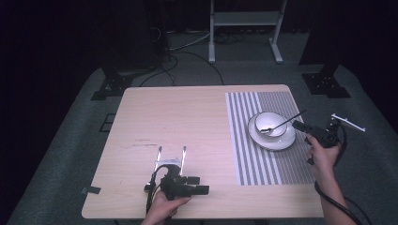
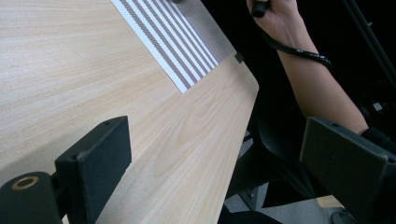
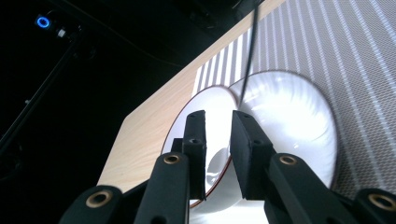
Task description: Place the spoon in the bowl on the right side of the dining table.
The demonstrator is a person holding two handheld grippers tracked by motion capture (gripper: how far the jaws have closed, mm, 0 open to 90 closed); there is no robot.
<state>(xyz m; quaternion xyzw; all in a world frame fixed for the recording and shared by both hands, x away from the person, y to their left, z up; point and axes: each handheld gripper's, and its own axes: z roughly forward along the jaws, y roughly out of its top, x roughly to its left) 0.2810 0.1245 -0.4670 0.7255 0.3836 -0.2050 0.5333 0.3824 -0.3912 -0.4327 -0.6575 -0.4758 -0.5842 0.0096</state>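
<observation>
On the striped placemat (image 1: 263, 164) at the right of the wooden table (image 1: 178, 117), a white bowl (image 1: 272, 123) stands on a white plate (image 1: 272, 144). A dark spoon (image 1: 281, 124) rests in the bowl, its handle pointing right. My right gripper (image 1: 299, 125) hovers at the plate's right edge. In the right gripper view the right gripper (image 3: 218, 114) is open by a narrow gap with nothing in it, facing the plate (image 3: 212, 98), bowl (image 3: 289, 116) and spoon handle (image 3: 252, 46). My left gripper (image 1: 199, 184) sits near the front edge, and the left gripper (image 2: 215, 140) is wide open and holds nothing.
Two thin metal rods (image 1: 171, 155) lie just beyond the left gripper. A white frame (image 1: 244, 23) and black stand feet (image 1: 110, 86) are on the floor behind the table. A white bar (image 1: 349, 122) sticks out past the table's right side. The person's right forearm (image 2: 313, 84) is beside the table's corner.
</observation>
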